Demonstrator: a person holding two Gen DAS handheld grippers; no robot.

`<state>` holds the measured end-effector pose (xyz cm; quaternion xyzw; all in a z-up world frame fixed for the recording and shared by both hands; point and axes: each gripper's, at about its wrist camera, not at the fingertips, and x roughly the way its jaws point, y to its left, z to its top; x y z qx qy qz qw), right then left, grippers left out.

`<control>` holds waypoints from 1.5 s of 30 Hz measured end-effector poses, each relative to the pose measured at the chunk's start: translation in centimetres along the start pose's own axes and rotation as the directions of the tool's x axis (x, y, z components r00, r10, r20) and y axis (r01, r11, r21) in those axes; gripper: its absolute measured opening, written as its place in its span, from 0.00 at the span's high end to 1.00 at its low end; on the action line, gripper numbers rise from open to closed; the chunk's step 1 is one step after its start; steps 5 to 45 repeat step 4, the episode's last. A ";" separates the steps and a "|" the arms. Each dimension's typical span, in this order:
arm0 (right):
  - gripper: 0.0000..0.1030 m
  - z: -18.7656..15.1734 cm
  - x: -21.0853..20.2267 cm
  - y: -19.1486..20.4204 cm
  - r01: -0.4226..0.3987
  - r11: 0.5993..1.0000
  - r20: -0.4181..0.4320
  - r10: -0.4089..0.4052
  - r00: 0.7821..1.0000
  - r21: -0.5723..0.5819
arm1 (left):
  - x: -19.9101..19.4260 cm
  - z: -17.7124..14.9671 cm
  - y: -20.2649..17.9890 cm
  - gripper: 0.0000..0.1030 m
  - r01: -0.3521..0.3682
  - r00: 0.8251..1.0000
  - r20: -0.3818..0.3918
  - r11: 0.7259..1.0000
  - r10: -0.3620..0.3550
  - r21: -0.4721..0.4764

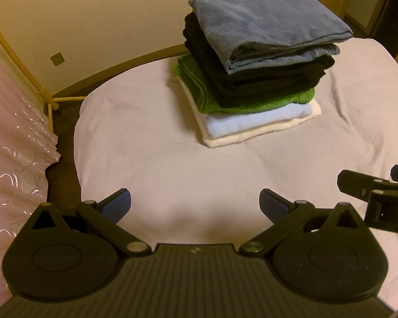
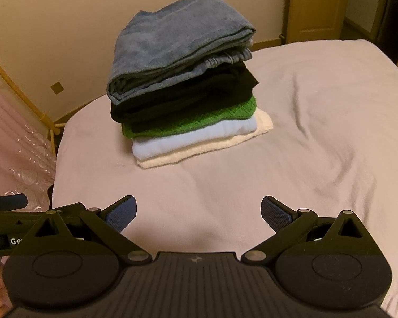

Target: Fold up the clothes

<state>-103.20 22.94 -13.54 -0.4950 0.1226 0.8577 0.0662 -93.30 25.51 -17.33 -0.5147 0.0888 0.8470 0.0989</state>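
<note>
The left gripper point(image 1: 195, 202) hangs over the near part of the bed with its blue-padded fingers point(image 1: 116, 205) spread wide and nothing between them. The right gripper point(image 2: 199, 210) is just beside it, equally wide and empty, its jaws likewise above bare sheet; its black body also shows at the right edge of the left wrist view.

The bed point(image 1: 151, 137) carries everything, covered by a pale pinkish-grey sheet with soft creases toward its right side. The stack of folded clothes point(image 1: 252, 63) sits toward the far edge of the bed, well apart from both grippers, with open sheet between. At the top lies a grey-blue towel point(image 2: 172, 50), the bulkiest piece, folded several times and overhanging the layers beneath. Under it are black garments point(image 2: 183, 95), then a green knitted piece point(image 2: 225, 114) whose edge sticks out, then a white folded garment point(image 2: 188, 140), and at the bottom a cream towel point(image 2: 207, 151) touching the sheet.

Off the bed's left edge hangs a pink patterned cloth point(image 1: 16, 143) on a yellow-tan rack point(image 1: 26, 69). A cream wall point(image 1: 92, 16) stands beyond the far edge, with a small square outlet point(image 1: 57, 58) low on it. No containers show in either view.
</note>
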 end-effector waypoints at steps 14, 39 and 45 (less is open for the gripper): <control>0.00 0.4 -0.1 0.6 -0.001 1.000 0.005 0.001 1.000 -0.005 | -0.5 0.3 0.7 0.01 0.000 1.000 0.030 1.000 0.000 -0.012; 0.00 0.4 -0.1 0.6 -0.001 1.000 0.005 0.001 1.000 -0.005 | -0.5 0.3 0.7 0.01 0.000 1.000 0.030 1.000 0.000 -0.012; 0.00 0.4 -0.1 0.6 -0.001 1.000 0.005 0.001 1.000 -0.005 | -0.5 0.3 0.7 0.01 0.000 1.000 0.030 1.000 0.000 -0.012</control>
